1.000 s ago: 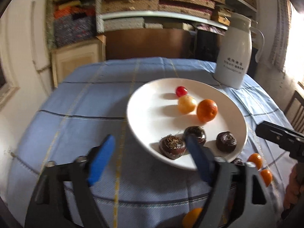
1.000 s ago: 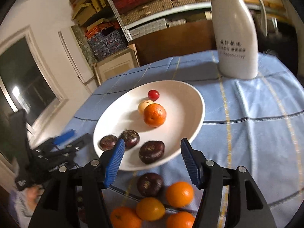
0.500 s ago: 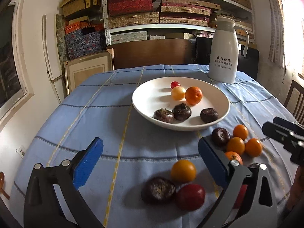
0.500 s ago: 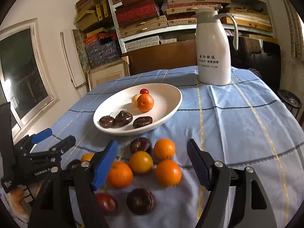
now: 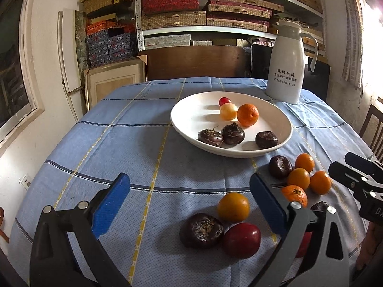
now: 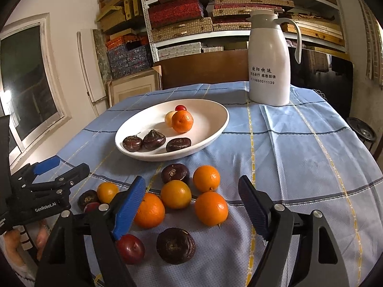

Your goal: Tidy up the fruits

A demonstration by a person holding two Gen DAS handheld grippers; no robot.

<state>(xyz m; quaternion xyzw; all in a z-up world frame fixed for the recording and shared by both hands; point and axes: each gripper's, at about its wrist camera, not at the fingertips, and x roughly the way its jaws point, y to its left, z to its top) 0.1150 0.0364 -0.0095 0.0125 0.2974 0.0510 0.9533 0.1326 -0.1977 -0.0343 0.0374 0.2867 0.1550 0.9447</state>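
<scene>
A white plate (image 5: 191,112) (image 6: 215,117) on the blue tablecloth holds an orange (image 5: 247,115), a pale fruit, a small red one and three dark brown fruits (image 5: 232,134). Loose fruit lies in front of it: several oranges (image 6: 211,208), dark brown fruits (image 6: 176,245) and red plums (image 5: 241,240). My left gripper (image 5: 189,203) is open and empty, above the cloth left of the loose fruit. My right gripper (image 6: 191,205) is open and empty, over the orange cluster.
A white thermos jug (image 5: 286,63) (image 6: 269,59) stands behind the plate at the back right. Shelves of boxes and a wooden chair back lie beyond the table's far edge. The table edge curves down on the left and right.
Both grippers have pulled back from the plate toward the near side. The loose fruit in front of the plate has come into view. Both stay open and empty.
</scene>
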